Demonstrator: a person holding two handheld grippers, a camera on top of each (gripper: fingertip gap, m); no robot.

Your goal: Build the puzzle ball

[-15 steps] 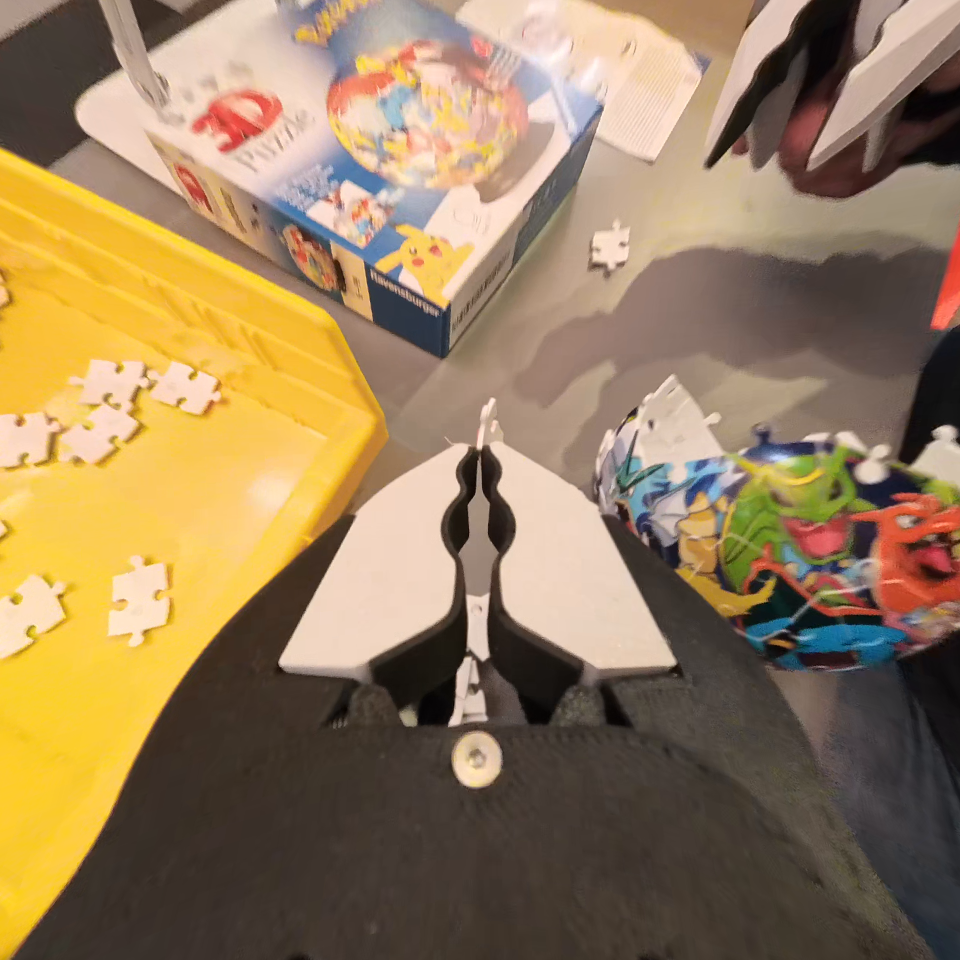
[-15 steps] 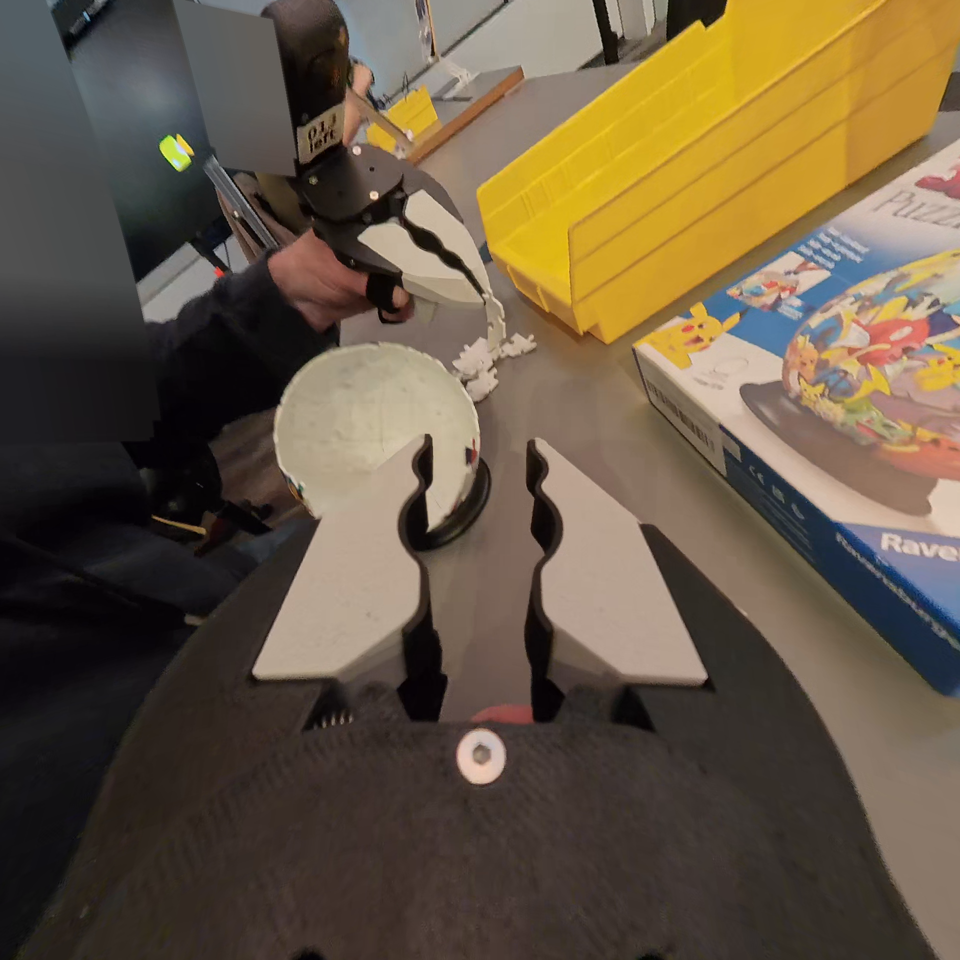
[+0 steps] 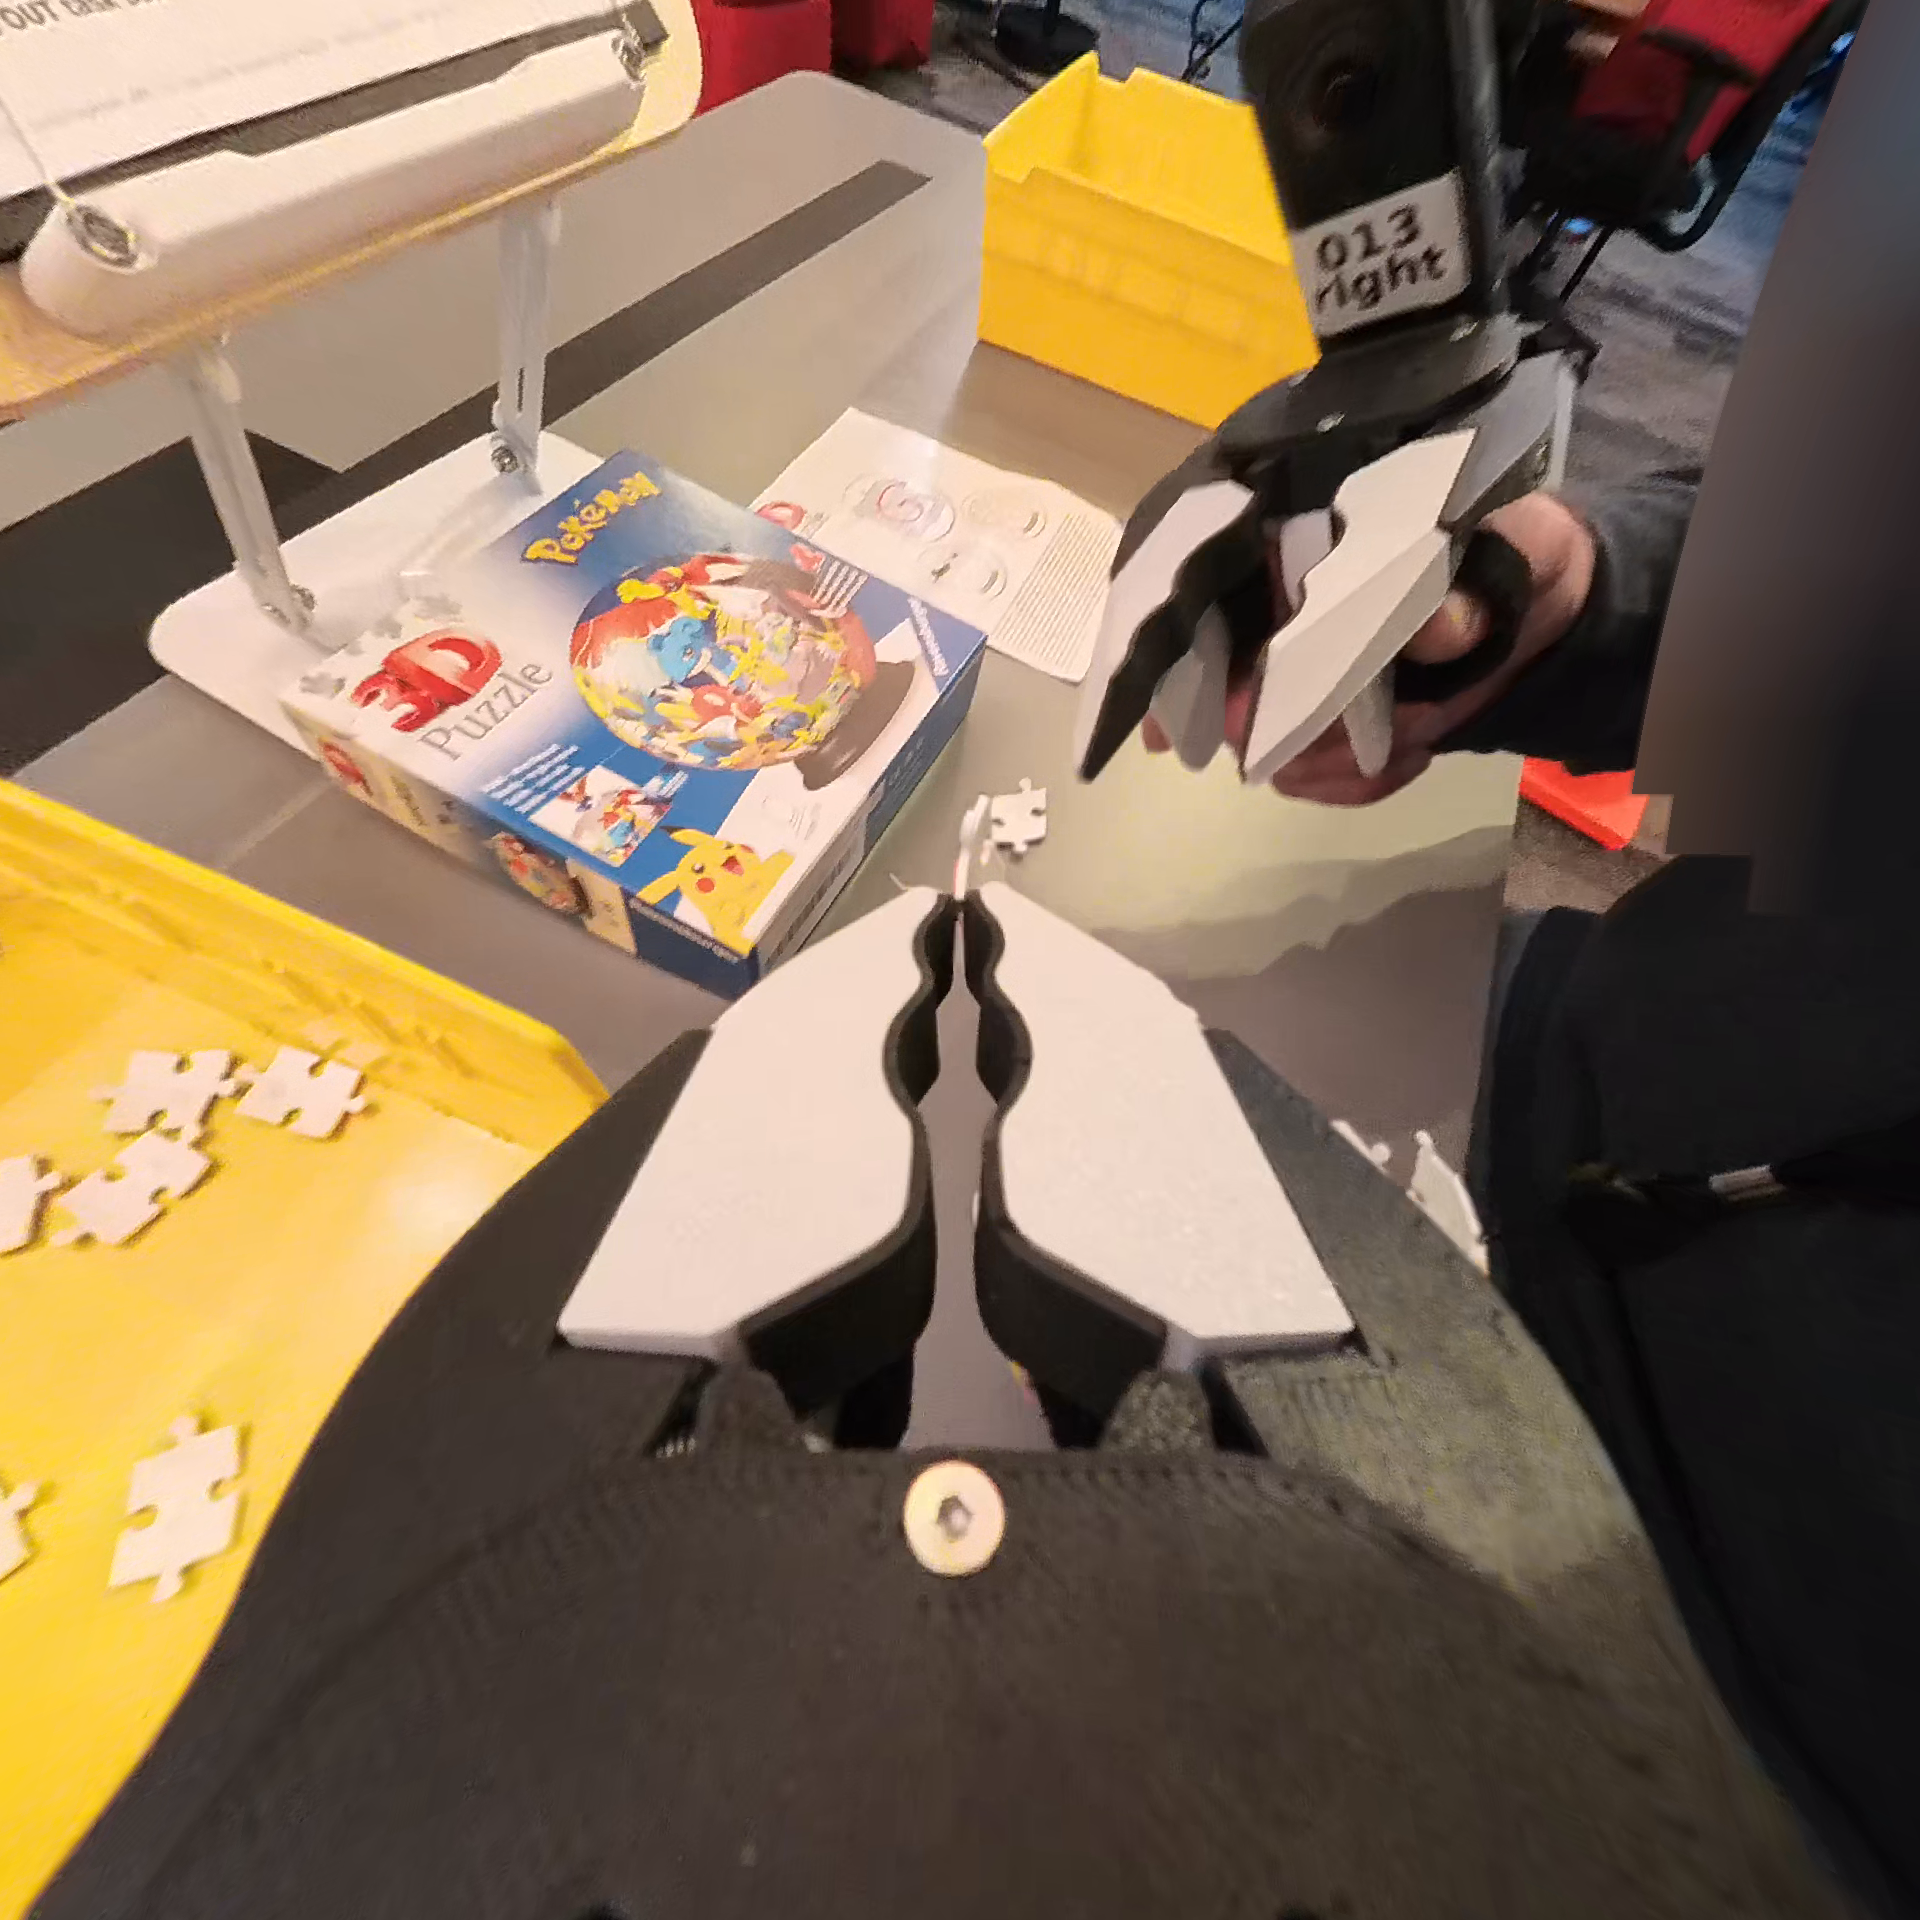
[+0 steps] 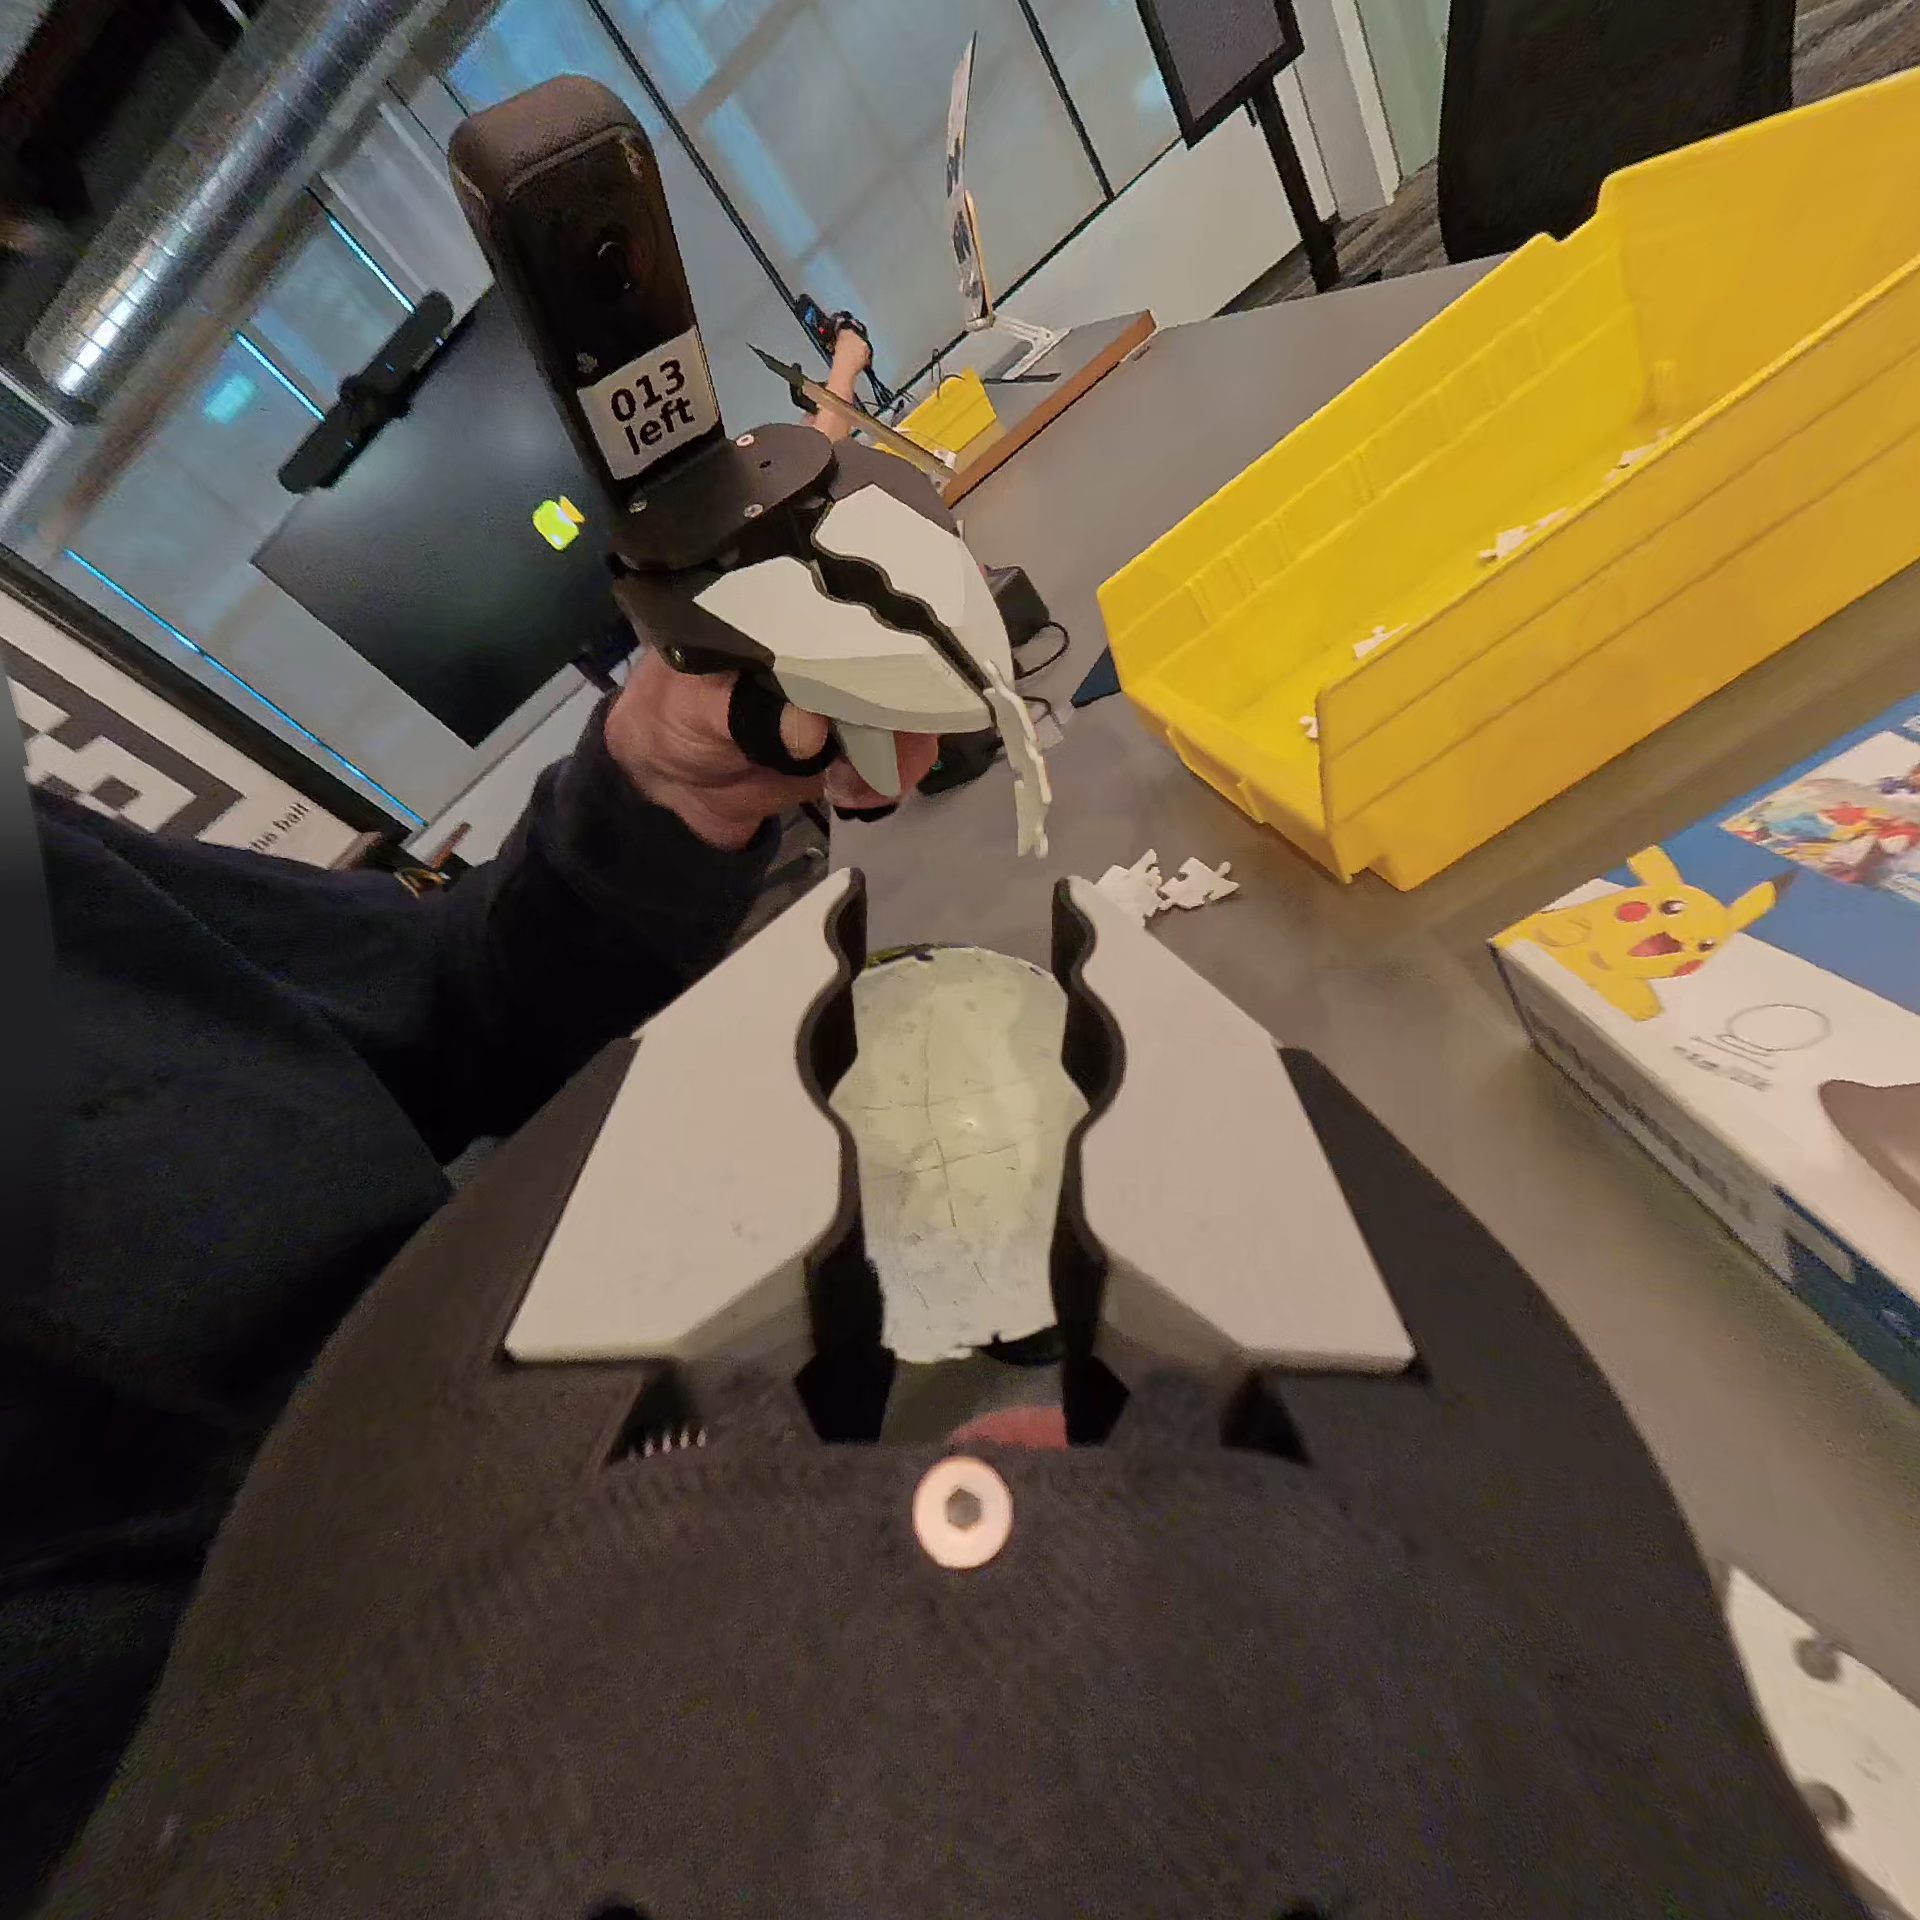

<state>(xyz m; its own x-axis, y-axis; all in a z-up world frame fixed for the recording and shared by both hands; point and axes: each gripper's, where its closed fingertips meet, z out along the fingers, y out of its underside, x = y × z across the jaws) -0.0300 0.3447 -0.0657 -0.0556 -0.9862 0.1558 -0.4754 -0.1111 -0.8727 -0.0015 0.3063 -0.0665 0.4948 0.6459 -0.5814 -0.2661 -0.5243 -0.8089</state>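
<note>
Gripping a white puzzle piece [image 4: 1023,764] at its edge, the left tongs [image 4: 987,665] hang above the counter [image 4: 1299,987]. The right tongs [image 4: 956,914] stand open over the half-built puzzle ball [image 4: 951,1153], the yellow bin [image 4: 1455,665] at 2 o'clock.

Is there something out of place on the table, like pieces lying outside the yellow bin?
Yes. A few white puzzle pieces lie loose on the grey table, just outside the yellow bin, where other pieces sit. The left gripper holds one piece above them. Nothing looks damaged or spilled otherwise.
</note>
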